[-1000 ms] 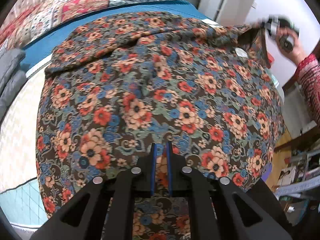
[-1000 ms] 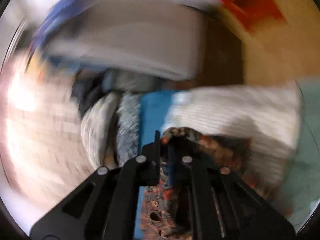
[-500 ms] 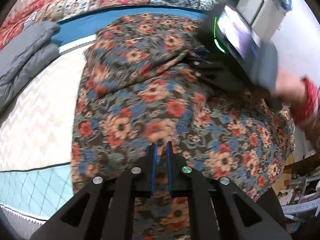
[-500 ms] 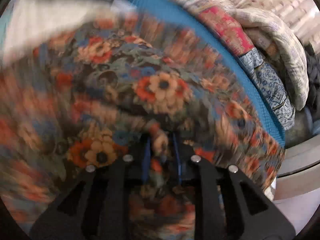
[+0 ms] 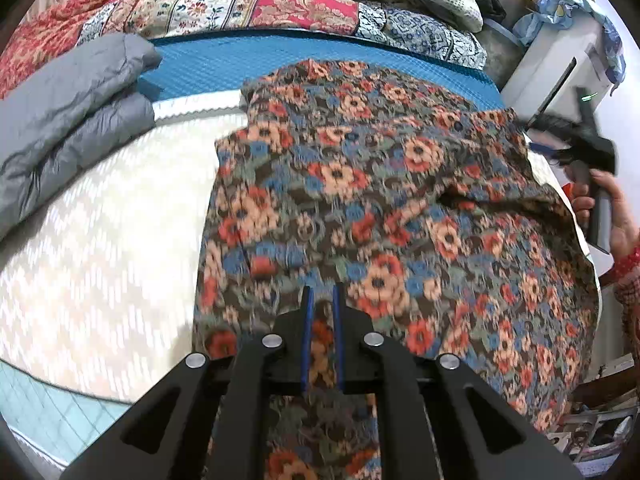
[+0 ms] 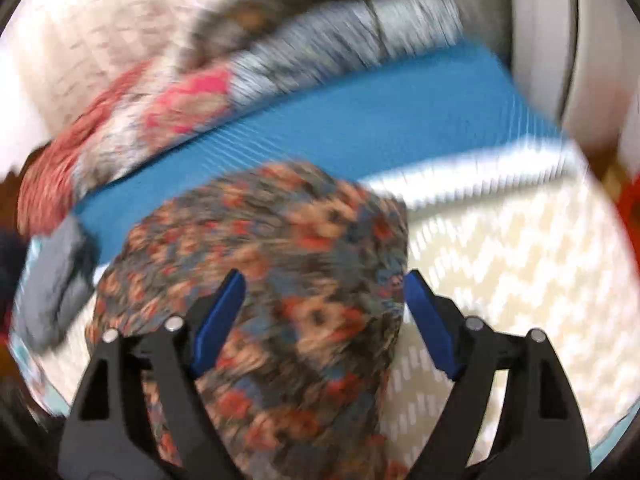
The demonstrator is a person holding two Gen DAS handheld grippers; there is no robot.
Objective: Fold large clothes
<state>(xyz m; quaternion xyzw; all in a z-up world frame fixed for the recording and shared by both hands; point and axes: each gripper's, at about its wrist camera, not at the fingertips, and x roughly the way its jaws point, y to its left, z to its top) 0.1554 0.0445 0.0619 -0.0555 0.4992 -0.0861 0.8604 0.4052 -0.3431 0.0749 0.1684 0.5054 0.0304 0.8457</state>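
Observation:
A large floral garment (image 5: pixel 380 200), brown with orange, red and blue flowers, lies spread over the bed. My left gripper (image 5: pixel 320 300) is shut on its near edge, with cloth pinched between the blue pads. In the left wrist view the right gripper (image 5: pixel 576 148) is at the garment's far right corner, held by a hand. In the blurred right wrist view my right gripper (image 6: pixel 324 284) is open above the floral garment (image 6: pixel 280 280), its blue pads (image 6: pixel 220 320) spread wide with no cloth between them.
The bed has a cream zigzag cover (image 5: pixel 100 240) and a blue mat (image 5: pixel 240 64) behind. A folded grey quilt (image 5: pixel 60 120) lies at the left. Patterned quilts (image 5: pixel 240 4) are piled at the back. A white appliance (image 5: pixel 560 64) stands at the right.
The right gripper swung across the garment to its right corner and opened, letting go of the cloth. The left gripper stayed shut on the near edge and the garment settled on the bed.

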